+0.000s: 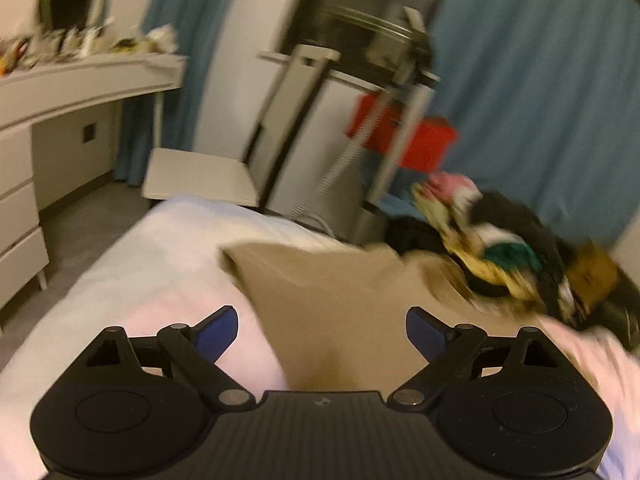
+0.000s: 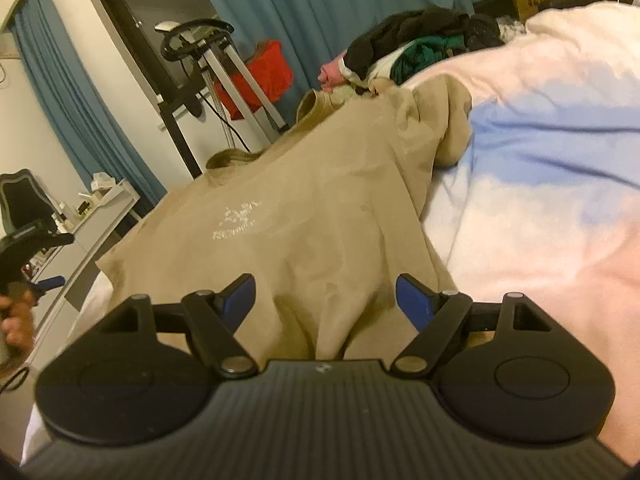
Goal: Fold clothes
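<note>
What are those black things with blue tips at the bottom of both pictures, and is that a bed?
Yes, that is a bed with a pale cover. The black things are grabbing tools that a person carries, one in each hand. Each has a small camera looking out along its two blue fingers, so one picture comes from the left hand-held gripper and the other from the right hand-held gripper. Both are open and hold nothing. A tan shirt lies spread on the bed in front of them, waiting to be folded. Behind it sits a jumbled pile of clothes. At the left edge of the right picture you can glimpse the person's hand gripping the other tool.
</note>
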